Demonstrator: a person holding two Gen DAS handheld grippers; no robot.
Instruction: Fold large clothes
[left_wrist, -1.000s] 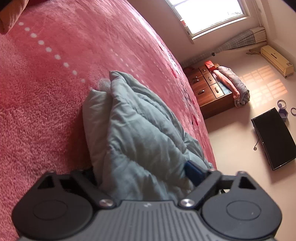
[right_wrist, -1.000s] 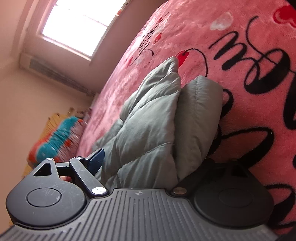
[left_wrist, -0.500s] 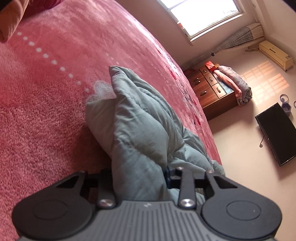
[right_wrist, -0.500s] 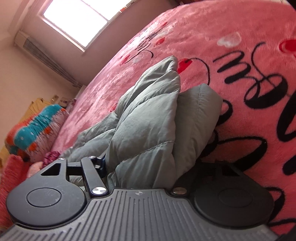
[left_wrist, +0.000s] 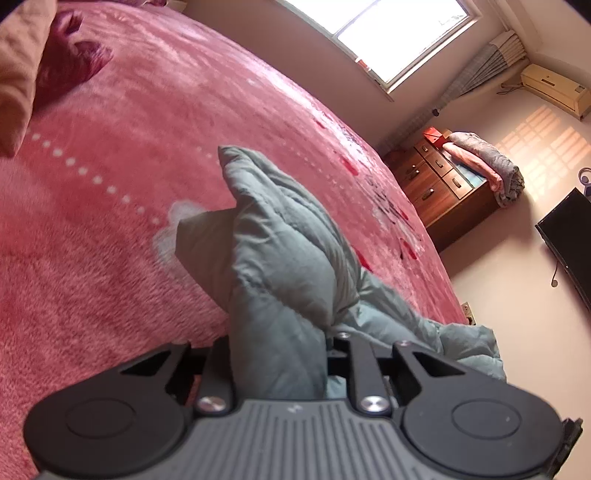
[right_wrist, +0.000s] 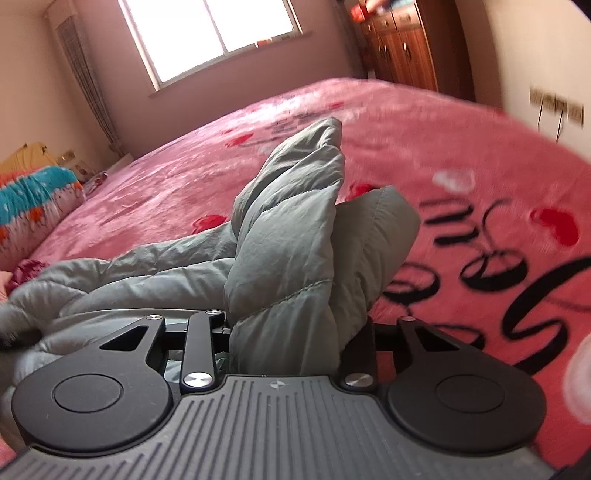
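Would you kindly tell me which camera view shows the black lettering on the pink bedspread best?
The right wrist view: the black lettering loops large beside the grey padded garment. In the left wrist view, only small, faint dark marks show far up the bedspread.

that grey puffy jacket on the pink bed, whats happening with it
A person with a handheld gripper in each hand is folding the grey quilted jacket on the pink bedspread. The left gripper and the right gripper each have a bunched fold of the jacket between their fingers, and both are closing on it. The gathered folds stand up off the bed, while the rest of the jacket lies slack on the bedspread.
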